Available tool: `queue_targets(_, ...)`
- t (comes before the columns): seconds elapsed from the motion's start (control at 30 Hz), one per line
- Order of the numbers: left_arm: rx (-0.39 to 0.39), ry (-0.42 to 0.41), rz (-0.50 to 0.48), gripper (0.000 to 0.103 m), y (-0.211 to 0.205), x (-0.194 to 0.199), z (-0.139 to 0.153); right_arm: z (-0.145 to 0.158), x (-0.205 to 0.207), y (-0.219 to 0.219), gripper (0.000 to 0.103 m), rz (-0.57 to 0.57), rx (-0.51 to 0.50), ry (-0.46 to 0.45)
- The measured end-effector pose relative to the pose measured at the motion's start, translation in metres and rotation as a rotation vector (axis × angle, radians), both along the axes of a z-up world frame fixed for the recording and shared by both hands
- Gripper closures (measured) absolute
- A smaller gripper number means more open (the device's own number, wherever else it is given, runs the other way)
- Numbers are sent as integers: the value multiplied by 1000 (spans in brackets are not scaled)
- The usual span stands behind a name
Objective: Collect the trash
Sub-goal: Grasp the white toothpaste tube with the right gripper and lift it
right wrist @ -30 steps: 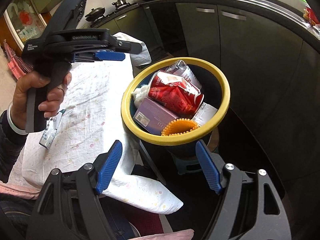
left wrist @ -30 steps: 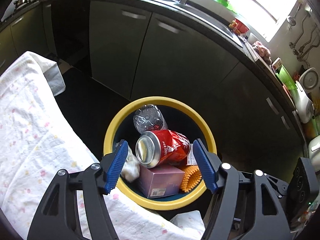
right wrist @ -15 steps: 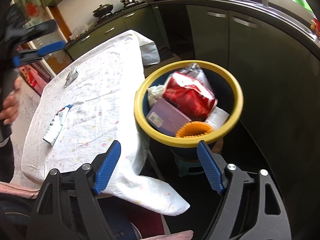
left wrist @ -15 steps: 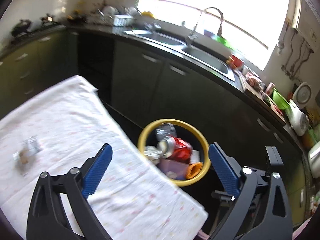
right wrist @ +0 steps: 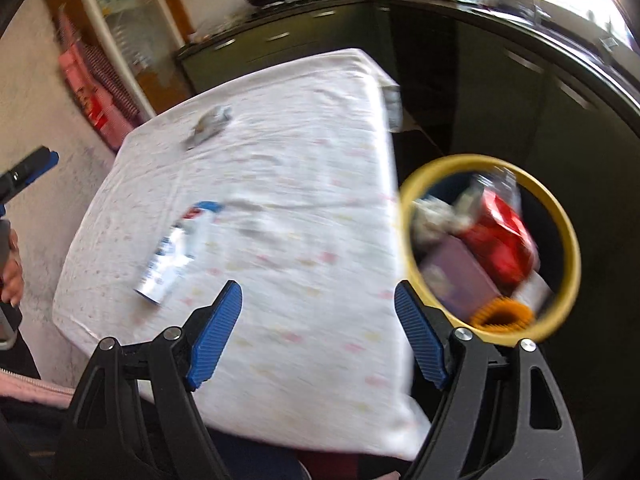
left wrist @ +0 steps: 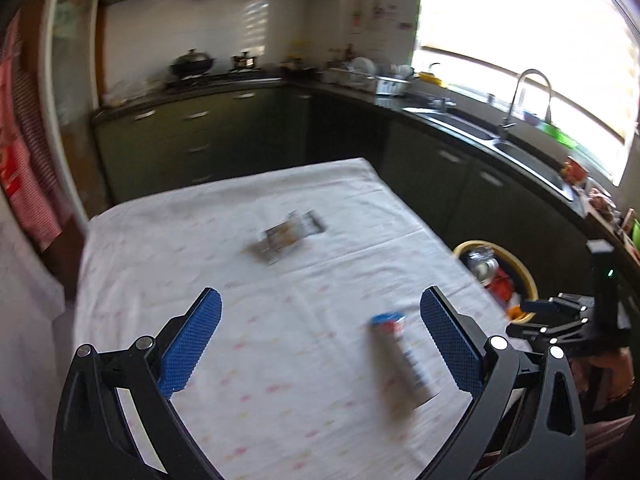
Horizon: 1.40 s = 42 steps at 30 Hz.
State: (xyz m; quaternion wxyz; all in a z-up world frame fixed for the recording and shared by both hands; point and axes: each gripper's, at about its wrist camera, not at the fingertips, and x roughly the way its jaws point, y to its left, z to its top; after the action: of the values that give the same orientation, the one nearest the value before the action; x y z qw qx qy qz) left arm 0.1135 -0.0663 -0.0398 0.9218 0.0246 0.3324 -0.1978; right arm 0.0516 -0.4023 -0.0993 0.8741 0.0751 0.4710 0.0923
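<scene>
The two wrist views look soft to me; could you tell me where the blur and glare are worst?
Left wrist view: the window is blown out white; the tube and wrapper are smeared, while the left gripper stays sharp. Right wrist view: the bin and its contents streak most; the tablecloth print is blurred.

On the white flowered tablecloth in front of me lies a flattened tube-like white wrapper point(left wrist: 402, 356) with a blue and red end, on its side, blurred. Farther away on the cloth lies a smaller crumpled silvery wrapper point(left wrist: 289, 235), well apart from the first. Beside the table's edge stands my round bin with a yellow rim point(right wrist: 568, 236), holding a crushed red can point(right wrist: 502, 240), a purple box point(right wrist: 460, 276), an orange ridged item point(right wrist: 502, 314), a clear plastic bottle point(right wrist: 498, 178) and crumpled white paper point(right wrist: 434, 216).
</scene>
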Motion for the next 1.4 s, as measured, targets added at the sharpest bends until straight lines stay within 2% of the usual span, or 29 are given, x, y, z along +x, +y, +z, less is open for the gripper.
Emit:
queue_targets(0.13,15,-7,50,5,29,-6,-15,8,16,54,30,62,9,-17)
queue_targets(0.23,14,-13,63,5,43,-11,-21,7,28,90,37,94,5,-9)
queue_targets(0.4,7,-7,60,5,57,-15,-27,-7,47,130,50,75,-108,32)
queue_targets(0.53,14,-17,61,5,63,-18,-32,-19,59,136,54,53,-146,69)
queue_targets(0.77,-28,-5,64,5,75,-14,-35,-31,71,136,56,22,-169,118)
queue_targets(0.87,-34,-5,57,5,75,-13,-36,-39,74,139,60,25,-181,140)
queue_targets(1.13,-42,-8,42,5,71,-14,-37,-44,77,144,65,28,-203,140)
queue_targets(1.27,-48,-10,44,5,72,-14,-37,-44,76,143,76,29,-218,131)
queue_targets(1.4,-49,-8,46,5,72,-14,-37,-44,76,139,79,27,-202,125)
